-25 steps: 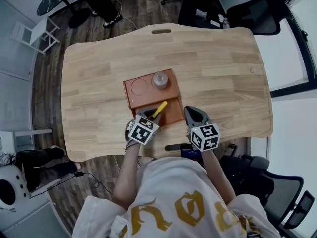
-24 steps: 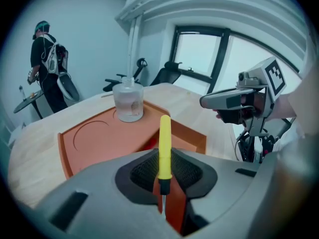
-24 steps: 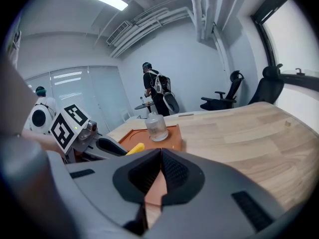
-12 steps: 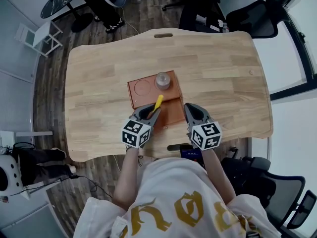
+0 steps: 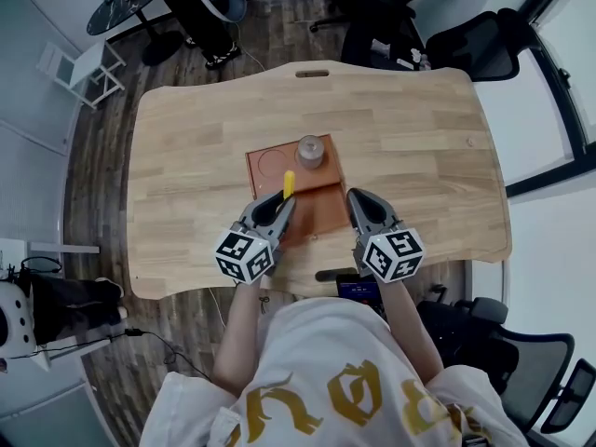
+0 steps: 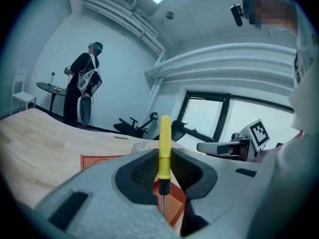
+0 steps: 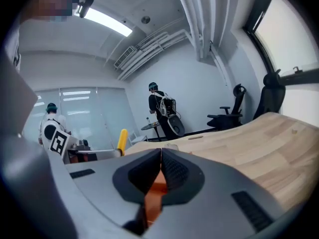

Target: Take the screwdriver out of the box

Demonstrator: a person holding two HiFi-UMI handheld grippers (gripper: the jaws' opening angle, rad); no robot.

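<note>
**A:** Your left hand-held gripper [image 5: 277, 208] grips the screwdriver [image 5: 288, 183] low on its yellow handle. In the left gripper view the handle stands upright between the pads and the metal shaft hangs below them.

**B:** What's different from a second ago?

**A:** Back then the screwdriver lay slanted in the near compartment of the box [image 5: 264, 182]. You've since raised that gripper and turned it, so the handle now stands up. It still hangs over the box, not off to the side.

**B:** So it's out?

**A:** I'd judge it lifted free. What's left is to carry it clear and set it on the tabletop [image 5: 419, 138].

**B:** And your other hand?

**A:** Your right hand-held gripper [image 5: 357, 201] has its jaws together on nothing. It has come up too, and hovers just beside the box's right edge. Both grippers point forward and only slightly downward, side by side at the near edge of the tabletop.
</note>
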